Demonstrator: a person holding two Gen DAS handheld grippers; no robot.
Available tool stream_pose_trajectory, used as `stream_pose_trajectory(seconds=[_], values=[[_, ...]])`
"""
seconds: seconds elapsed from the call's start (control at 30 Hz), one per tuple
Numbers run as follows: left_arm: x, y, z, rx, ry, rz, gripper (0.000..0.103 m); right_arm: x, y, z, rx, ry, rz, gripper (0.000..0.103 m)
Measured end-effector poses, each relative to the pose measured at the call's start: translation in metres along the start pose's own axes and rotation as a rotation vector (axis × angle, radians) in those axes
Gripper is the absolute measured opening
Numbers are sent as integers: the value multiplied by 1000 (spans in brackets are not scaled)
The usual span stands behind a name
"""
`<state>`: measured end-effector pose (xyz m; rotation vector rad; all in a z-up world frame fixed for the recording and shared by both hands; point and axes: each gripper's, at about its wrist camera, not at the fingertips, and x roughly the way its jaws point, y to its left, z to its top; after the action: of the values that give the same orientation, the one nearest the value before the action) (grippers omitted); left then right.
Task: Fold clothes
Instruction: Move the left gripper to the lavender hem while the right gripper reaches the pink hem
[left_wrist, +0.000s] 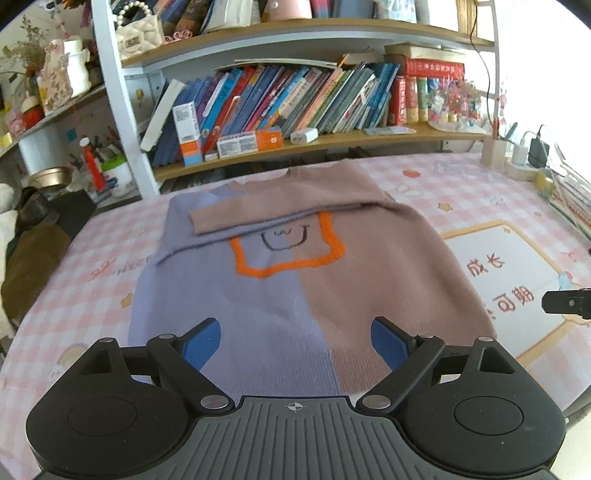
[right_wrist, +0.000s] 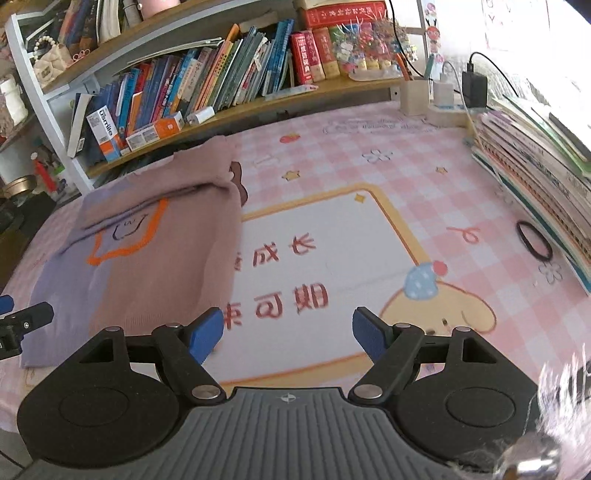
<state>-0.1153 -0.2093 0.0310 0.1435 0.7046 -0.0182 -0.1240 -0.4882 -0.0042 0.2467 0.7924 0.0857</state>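
On table (right_wrist: 369, 147) | sweater (left_wrist: 280, 295) flat, sleeves folded in | both tools spread, empty

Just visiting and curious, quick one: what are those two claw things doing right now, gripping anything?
Left gripper: open, holding nothing, above the sweater's near hem.
Right gripper: open, holding nothing, over the tablecloth beside the sweater.

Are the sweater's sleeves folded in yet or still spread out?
Folded in: on the sweater, the brown sleeve lies across the chest and the purple one beneath it.
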Motion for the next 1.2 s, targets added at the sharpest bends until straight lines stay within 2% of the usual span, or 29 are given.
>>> stream_pose_trajectory(seconds=[0.17,0.33,0.47,0.7,0.83,1.2], values=[[-6,8,-7,-67,20,20,91,-3,0,-5,-9,17,26,76],[-7,16,-11,-87,27,8,91,0,5,-4,-6,19,37,76],[-5,28,-12,-111,28,26,91,4,9,1,7,18,40,76],[8,68,-16,-192,73,47,91,20,15,9,47,36,49,76],[15,94,-24,-246,87,65,90,33,15,15,89,65,65,72],[38,145,-28,-366,138,141,90,48,17,31,119,63,28,72]])
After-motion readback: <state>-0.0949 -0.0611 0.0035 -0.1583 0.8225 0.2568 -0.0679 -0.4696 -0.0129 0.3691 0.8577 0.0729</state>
